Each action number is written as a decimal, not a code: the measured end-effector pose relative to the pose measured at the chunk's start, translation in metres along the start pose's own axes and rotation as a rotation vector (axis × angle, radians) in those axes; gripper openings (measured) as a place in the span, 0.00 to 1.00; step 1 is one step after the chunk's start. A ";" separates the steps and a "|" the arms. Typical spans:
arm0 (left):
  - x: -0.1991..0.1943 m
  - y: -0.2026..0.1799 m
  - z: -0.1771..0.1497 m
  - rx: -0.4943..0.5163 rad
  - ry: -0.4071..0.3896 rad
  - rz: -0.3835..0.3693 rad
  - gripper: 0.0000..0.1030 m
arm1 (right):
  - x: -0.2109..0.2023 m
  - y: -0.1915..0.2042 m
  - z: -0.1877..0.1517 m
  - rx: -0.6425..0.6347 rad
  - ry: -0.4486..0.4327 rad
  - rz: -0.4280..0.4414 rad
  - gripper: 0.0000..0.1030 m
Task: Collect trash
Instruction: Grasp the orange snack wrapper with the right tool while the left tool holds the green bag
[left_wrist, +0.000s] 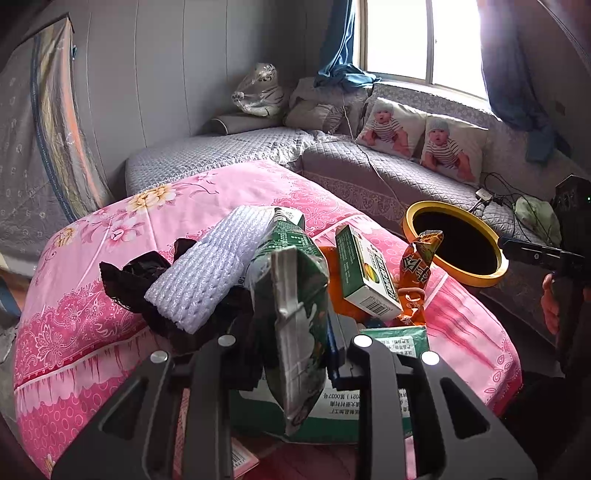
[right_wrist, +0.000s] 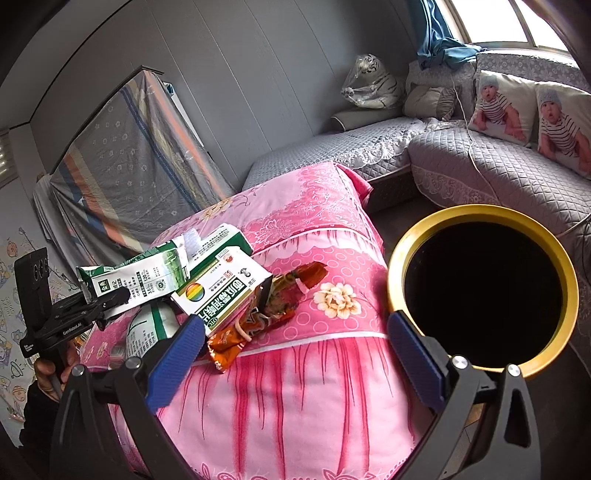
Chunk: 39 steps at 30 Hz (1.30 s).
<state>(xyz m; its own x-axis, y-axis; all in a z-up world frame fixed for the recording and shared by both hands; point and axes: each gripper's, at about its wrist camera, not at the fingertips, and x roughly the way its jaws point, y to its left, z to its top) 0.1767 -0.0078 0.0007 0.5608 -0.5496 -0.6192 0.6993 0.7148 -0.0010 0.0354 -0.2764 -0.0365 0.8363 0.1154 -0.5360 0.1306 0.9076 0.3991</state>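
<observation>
A table draped in a pink floral cloth (right_wrist: 295, 387) carries a heap of rubbish, and a round bin with a yellow rim (right_wrist: 406, 251) and dark inside stands just beside its right edge, in front of a grey quilted sofa (left_wrist: 406, 177).

The left claw (left_wrist: 295, 354) is pressed together, pinching a flattened green and white milk carton (left_wrist: 295, 325) by one end. The carton juts out from the pads, gripped, by the look of it, so it can be carried across to the bin.

The right claw (right_wrist: 295, 350) is spread wide and holds nothing. It hangs over the near edge of the tabletop, one blue pad near the heap, the other near the bin's rim.

Still on the cloth lie a green and white medicine box with a rainbow disc (right_wrist: 221, 291), touching a crumpled orange snack wrapper (right_wrist: 266, 314), plus a strip of white foam netting (left_wrist: 218, 266) over a crumpled black plastic scrap (left_wrist: 129, 280).

The bin's inside is too dark to tell what it holds.
</observation>
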 end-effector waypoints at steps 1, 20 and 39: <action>0.000 0.001 -0.001 -0.007 -0.002 -0.003 0.23 | 0.001 0.002 -0.001 -0.006 0.003 0.002 0.93; -0.102 0.032 -0.015 -0.159 -0.259 0.143 0.23 | 0.021 -0.001 0.012 -0.009 0.170 0.075 0.93; -0.151 0.048 -0.071 -0.291 -0.320 0.264 0.23 | 0.080 -0.030 0.051 0.242 0.277 0.251 0.84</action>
<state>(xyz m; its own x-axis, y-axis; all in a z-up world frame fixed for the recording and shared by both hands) 0.0943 0.1405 0.0389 0.8412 -0.4064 -0.3566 0.3884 0.9131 -0.1243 0.1258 -0.3150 -0.0534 0.6878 0.4537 -0.5667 0.0905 0.7210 0.6870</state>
